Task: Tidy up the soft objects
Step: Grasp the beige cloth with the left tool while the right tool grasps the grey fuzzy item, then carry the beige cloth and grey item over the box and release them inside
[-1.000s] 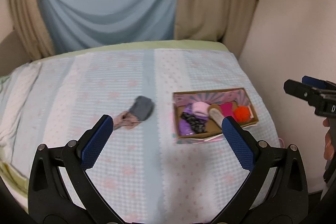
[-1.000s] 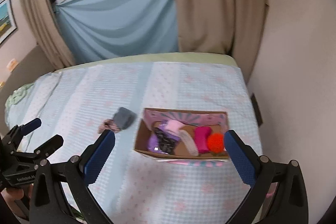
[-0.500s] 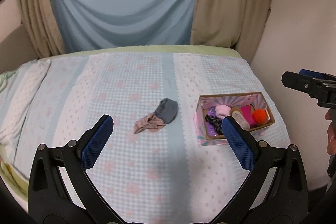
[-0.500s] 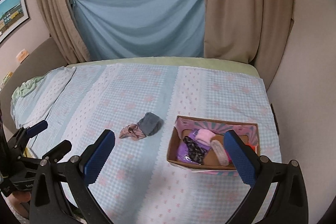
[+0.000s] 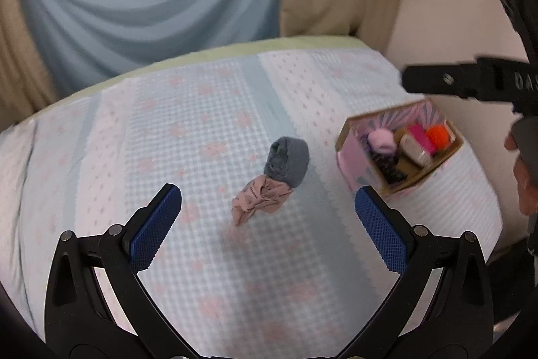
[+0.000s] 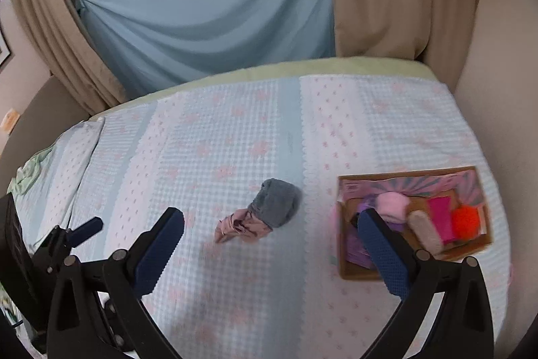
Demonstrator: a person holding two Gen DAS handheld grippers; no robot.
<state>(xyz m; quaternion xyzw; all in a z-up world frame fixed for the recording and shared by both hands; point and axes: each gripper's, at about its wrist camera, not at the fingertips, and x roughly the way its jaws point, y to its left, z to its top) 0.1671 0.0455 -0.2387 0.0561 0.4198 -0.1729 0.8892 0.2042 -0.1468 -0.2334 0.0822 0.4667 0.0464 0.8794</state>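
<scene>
Both tools hang above the bed, and neither has anything in its grip. The left tool is spread wide, its blue pads well apart, and the two loose pieces on the checked bedspread lie framed between them. The right tool is likewise released, its jaws standing wide with nothing between them.

The loose things sit near the middle of the bed: a rolled grey sock and, touching it on the near side, a crumpled pink-beige cloth. Off to the right, near the edge of the bed, stands the cardboard box, which already holds a row of soft items: a pale pink roll, a magenta piece, an orange pompom, a beige one and some purple and dark fabric at the near end. I take it the box is the collecting place, and the grey sock and the cloth are the last two pieces outside it, so the task looks close to finished.

The wide-open stance makes sense to me as a readying for a pick: limp fabric wants a broad bite from above.

Compared with half a second ago, the left tool has come closer and lower towards the pair, which now looks larger and sits more squarely between its pads; the box has slid to the right of its view. The right tool has also swung down, so that its right pad now covers part of the box.
</scene>
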